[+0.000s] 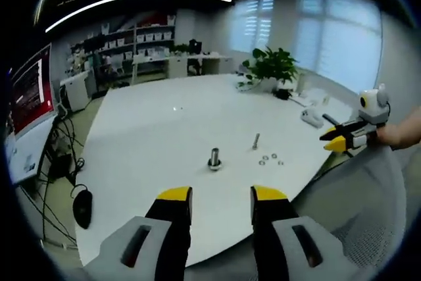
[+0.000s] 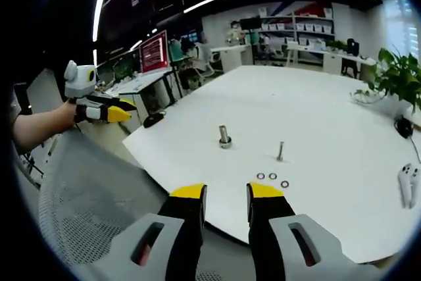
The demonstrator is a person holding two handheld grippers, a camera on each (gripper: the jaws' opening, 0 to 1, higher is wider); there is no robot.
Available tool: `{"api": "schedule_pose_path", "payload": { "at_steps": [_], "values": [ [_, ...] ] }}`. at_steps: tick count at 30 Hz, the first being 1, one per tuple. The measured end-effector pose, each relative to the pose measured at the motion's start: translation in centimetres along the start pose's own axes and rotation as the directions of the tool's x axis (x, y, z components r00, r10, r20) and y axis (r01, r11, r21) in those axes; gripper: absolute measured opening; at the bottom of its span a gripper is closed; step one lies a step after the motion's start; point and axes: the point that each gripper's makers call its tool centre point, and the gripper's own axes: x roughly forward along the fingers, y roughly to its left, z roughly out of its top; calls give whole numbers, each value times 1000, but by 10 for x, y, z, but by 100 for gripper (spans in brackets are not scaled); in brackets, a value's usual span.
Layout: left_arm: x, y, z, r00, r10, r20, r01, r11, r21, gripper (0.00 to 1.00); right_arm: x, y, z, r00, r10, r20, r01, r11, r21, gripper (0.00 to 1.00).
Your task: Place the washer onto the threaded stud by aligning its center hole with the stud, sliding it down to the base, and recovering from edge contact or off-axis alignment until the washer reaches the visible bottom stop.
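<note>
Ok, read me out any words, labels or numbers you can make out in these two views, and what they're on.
None can be read.
Monitor, red and white screen: any text too blurred.
The same kind of screen in the right gripper view: too small.
Boxes on the shelves: labels too small.
Washers, stud, bolt and white table: no markings that I can see.

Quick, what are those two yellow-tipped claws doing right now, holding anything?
Left gripper: open, holding nothing, above the table edge.
Right gripper: open, holding nothing; the washers lie on the table.
</note>
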Motion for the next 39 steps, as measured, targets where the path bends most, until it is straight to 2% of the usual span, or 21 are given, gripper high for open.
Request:
{"api": "schedule_pose_path", "payload": {
  "at_steps": [4,9,14,18,20,21,22,24,26,29,31,33,35,36,38,39],
  "values": [
    [4,1,-4,1000,-4,3,4,1000,-19,33,0,-1,-1,1000,-3,-6,3,1000,1,27],
    [7,0,-2,1000,2,-3,-2,998,64,30,-1,-1,-2,1000,-3,-4,3,1000,2,27],
    [6,-1,-8,1000,-16,-13,17,998,65,30,0,3,-1,1000,7,-3,-7,1000,1,27],
    [6,-1,-7,1000,-18,-7,18,997,70,30,1,4,-2,1000,17,-9,-17,1000,1,28],
    [6,1,-9,1000,-10,-12,11,998,61,31,2,8,-3,999,41,-17,-41,999,5,29],
    [6,2,-10,1000,-8,-16,9,998,58,31,4,21,-6,993,114,-44,-114,994,3,30],
    [6,3,-10,1000,-7,-18,8,998,57,31,4,26,-5,989,143,-40,-143,990,-2,31],
    [6,3,-11,1000,-5,-20,6,998,55,31,5,31,-7,986,156,-55,-158,987,-38,32],
    [6,3,-10,1000,-5,-16,6,998,55,30,6,33,-9,983,167,-69,-170,985,-35,33],
    [7,3,-15,999,-1,-38,4,998,62,31,4,31,-5,984,174,-46,-175,984,-20,35],
    [8,5,-16,999,14,-49,-10,996,84,30,4,28,-3,982,186,-29,-185,982,27,36],
    [6,8,-12,999,30,-32,-26,994,103,30,5,23,-1,977,213,-14,-212,975,68,36],
    [6,8,-11,1000,15,-19,-14,998,59,30,7,9,-3,978,206,-21,-203,973,110,37],
    [5,8,-13,1000,7,-24,-6,999,36,31,9,1,-4,981,193,-25,-190,976,110,37],
    [7,12,-19,998,26,-52,-23,998,56,31,11,-31,-2,995,103,-4,-103,989,105,43],
    [8,12,-22,997,29,-67,-25,997,67,31,12,-40,-3,997,82,-2,-81,990,115,45]
  ]
}}
